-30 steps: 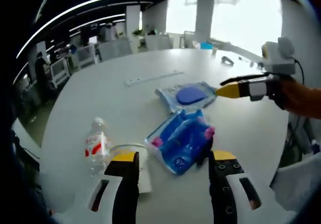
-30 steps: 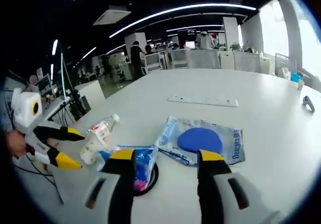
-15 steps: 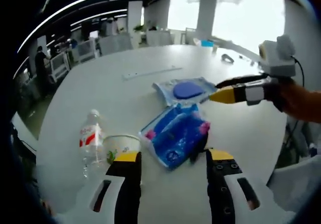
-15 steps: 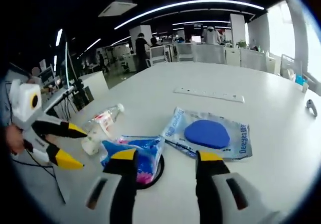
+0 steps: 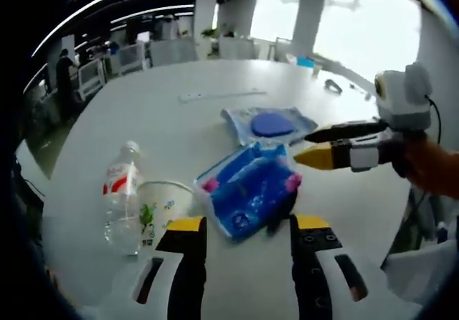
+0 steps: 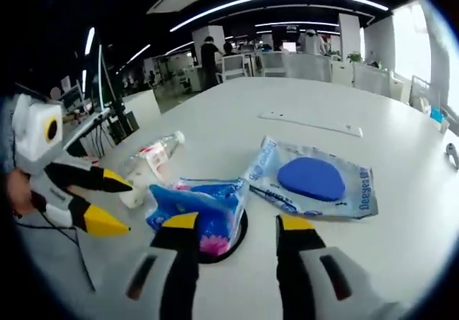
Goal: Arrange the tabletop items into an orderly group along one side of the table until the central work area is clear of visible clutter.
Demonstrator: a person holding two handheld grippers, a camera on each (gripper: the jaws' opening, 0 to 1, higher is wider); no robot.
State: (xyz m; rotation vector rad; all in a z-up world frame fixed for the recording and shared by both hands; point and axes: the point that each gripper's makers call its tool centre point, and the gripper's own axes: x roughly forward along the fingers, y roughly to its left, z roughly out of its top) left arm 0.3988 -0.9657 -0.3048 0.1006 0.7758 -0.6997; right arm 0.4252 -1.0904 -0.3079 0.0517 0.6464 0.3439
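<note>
Both grippers closing in on the clutter

The left gripper (image 5: pixel 242 232) and right gripper (image 6: pixel 235 234), jaws spread and empty, have drawn nearer the crinkled blue plastic packet (image 5: pixel 249 191) mid-table beside the clear pouch with a blue disc (image 6: pixel 313 181), bottle (image 5: pixel 120 198) and paper cup (image 5: pixel 159 204); nothing grouped yet on the white round table (image 5: pixel 150 119) in an open office.

You can't make out what the black round object (image 6: pixel 237 235) is: the crinkled blue plastic packet with pink spots (image 6: pixel 197 214) covers most of it. Print on the clear pouch holding a blue disc (image 6: pixel 315 184) is too small to read. The white paper cup (image 5: pixel 159 204) hides behind your left gripper's (image 5: pixel 242 228) jaw.
</note>
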